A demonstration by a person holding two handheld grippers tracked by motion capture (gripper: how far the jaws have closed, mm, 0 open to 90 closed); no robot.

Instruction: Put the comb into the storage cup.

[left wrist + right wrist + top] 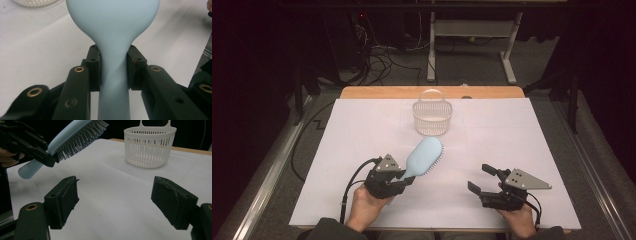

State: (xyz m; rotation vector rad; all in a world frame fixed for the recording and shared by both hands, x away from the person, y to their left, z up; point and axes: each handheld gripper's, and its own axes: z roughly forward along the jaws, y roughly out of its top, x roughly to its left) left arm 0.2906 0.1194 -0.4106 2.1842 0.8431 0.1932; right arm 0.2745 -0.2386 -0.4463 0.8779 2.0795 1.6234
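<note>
A light blue hairbrush (424, 156) is held off the white table, bristles facing down and to the right. My left gripper (404, 179) is shut on its handle (113, 72), and both pads press the narrow neck below the head. The right gripper view has the brush (75, 137) at upper left with its grey bristles showing. My right gripper (479, 178) is open near the front right of the table, with nothing between its jaws (115, 202). A white plastic basket (432, 117) with a handle stands at the back middle of the table.
The white sheet (522, 140) covers the table, with a wooden edge (377, 92) at the back. Dark floor, cables and a desk frame (472, 45) lie beyond. The basket (149, 147) stands ahead of my right gripper.
</note>
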